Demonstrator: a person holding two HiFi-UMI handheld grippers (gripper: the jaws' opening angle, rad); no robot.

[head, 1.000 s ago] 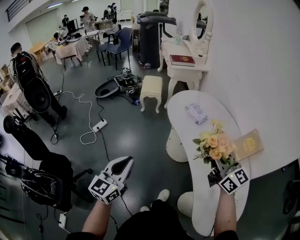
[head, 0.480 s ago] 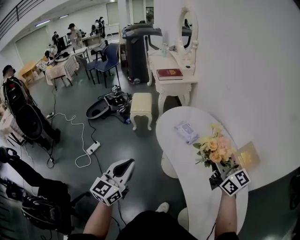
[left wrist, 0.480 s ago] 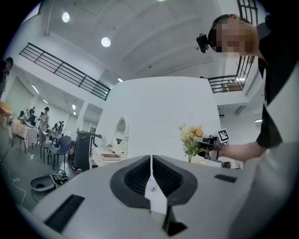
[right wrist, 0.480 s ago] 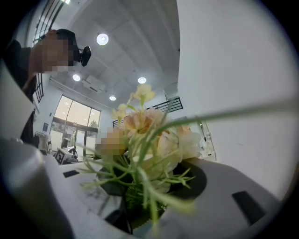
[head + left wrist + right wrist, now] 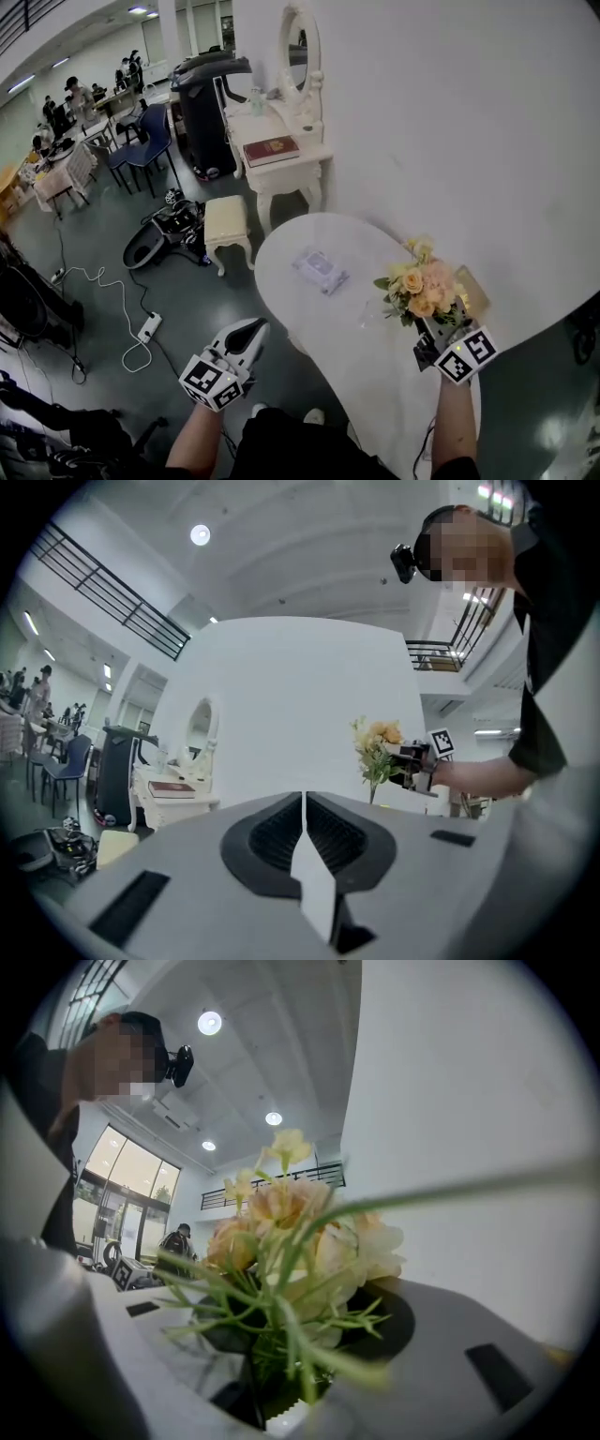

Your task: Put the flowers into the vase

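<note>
— Where are the flowers (image 5: 420,286)?
— In my right gripper (image 5: 437,330), jaws clamped on the stems, over the white table (image 5: 309,319) (close to the wall).
— Left?
— My left gripper (image 5: 251,327): jaws together, empty.

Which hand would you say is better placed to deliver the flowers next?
The right. The right claw is shut on the flowers and holds them above the white table. The left claw is shut and empty, out over the floor beside the table.
</note>
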